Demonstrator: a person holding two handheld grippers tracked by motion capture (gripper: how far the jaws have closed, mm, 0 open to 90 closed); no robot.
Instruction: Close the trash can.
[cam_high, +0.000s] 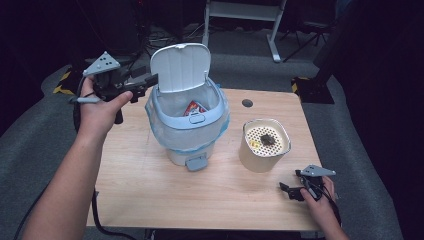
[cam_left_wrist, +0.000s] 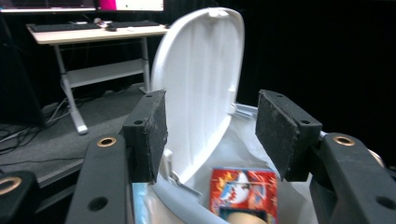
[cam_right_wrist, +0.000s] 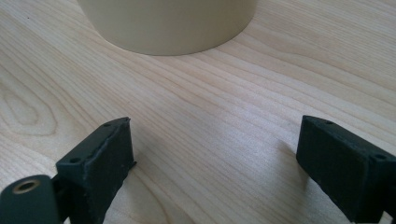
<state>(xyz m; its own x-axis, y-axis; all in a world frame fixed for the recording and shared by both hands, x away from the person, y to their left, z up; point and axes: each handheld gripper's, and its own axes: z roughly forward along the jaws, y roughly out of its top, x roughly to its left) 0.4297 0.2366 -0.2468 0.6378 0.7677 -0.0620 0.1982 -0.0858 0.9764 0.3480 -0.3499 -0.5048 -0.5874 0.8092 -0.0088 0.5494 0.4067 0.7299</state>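
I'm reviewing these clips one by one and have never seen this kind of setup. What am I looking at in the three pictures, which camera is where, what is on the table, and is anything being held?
There is no robot arm here: a person holds a hand-held two-jaw gripper in each hand. The high view looks down on a wooden table. On it stands a small white bin with a blue liner, its lid swung up, and a red packet lying inside. Beside it stands a beige container with a perforated top.

The other two pictures come from cameras riding on the grippers, looking along their black jaws. The left gripper is raised beside the open lid; its jaws stand apart with nothing between them. The right gripper rests low near the beige container, jaws wide apart over bare wood. Nothing is held.
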